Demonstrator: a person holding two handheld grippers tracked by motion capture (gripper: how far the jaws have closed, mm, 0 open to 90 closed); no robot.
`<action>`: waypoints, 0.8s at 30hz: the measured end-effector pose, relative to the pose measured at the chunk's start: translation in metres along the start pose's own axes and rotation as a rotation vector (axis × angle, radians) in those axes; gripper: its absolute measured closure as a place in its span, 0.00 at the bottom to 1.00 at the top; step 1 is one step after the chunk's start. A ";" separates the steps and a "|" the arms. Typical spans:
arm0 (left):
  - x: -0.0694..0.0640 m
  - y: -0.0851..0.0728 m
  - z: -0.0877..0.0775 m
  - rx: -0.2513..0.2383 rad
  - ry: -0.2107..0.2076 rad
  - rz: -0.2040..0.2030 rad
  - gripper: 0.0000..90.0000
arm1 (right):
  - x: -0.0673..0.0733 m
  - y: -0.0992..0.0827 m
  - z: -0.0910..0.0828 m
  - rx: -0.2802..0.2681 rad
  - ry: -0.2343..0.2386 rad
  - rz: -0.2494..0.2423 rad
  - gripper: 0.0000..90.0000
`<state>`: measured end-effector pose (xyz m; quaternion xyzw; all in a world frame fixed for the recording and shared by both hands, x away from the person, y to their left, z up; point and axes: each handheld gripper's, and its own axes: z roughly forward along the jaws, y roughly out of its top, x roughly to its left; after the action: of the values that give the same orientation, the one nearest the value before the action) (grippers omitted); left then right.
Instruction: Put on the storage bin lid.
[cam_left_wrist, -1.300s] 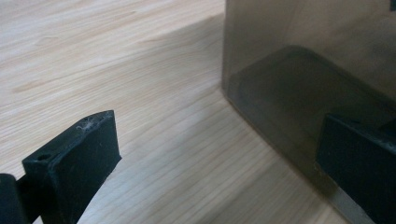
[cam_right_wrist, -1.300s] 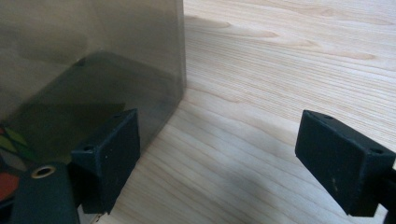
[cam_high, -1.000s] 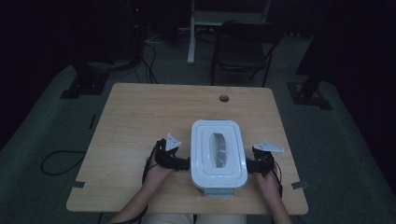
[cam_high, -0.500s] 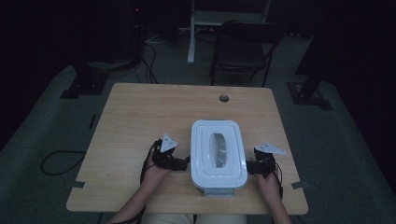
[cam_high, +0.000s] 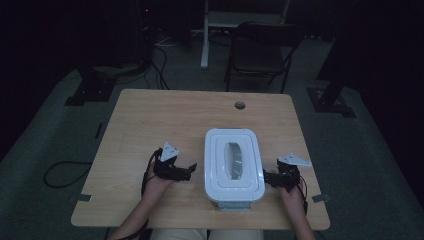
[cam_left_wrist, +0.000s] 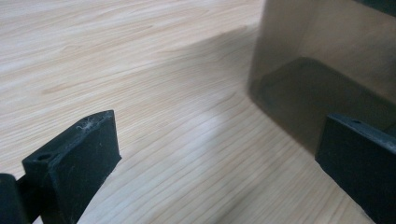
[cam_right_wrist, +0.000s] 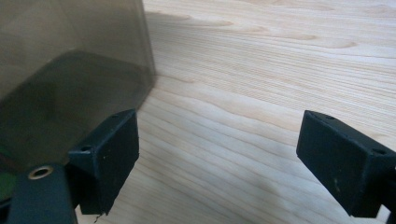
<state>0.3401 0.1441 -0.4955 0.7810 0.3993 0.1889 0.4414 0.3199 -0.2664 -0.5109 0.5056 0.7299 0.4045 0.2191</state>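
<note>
A lidded white container (cam_high: 234, 167) is flanked by the left gripper (cam_high: 189, 170) and right gripper (cam_high: 267, 177), jaws spread wide and empty. Its smooth translucent wall (cam_left_wrist: 327, 70) lies just beside each inner jaw; slippage or tipping is likely under uneven squeezing.

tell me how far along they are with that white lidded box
Done: the box sits near the table's front edge with its white lid on. In hand: the left gripper and right gripper flank its two long sides, fingers spread wide around bare wood beside its tinted wall. Left: neither grips anything yet, so probably closing in on the box comes next.
</note>
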 end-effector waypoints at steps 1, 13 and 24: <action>0.003 -0.001 -0.002 0.002 0.006 -0.005 0.01 | -0.002 -0.001 -0.001 -0.001 -0.003 0.002 0.14; 0.035 -0.014 -0.020 0.013 0.075 -0.071 0.01 | -0.017 -0.007 -0.011 0.003 -0.063 0.031 0.14; 0.071 -0.033 -0.049 0.017 0.169 -0.140 0.01 | -0.035 -0.020 -0.024 0.006 -0.133 0.072 0.14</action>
<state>0.3369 0.2363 -0.5008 0.7362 0.4902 0.2197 0.4117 0.3053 -0.3104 -0.5164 0.5578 0.6964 0.3755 0.2507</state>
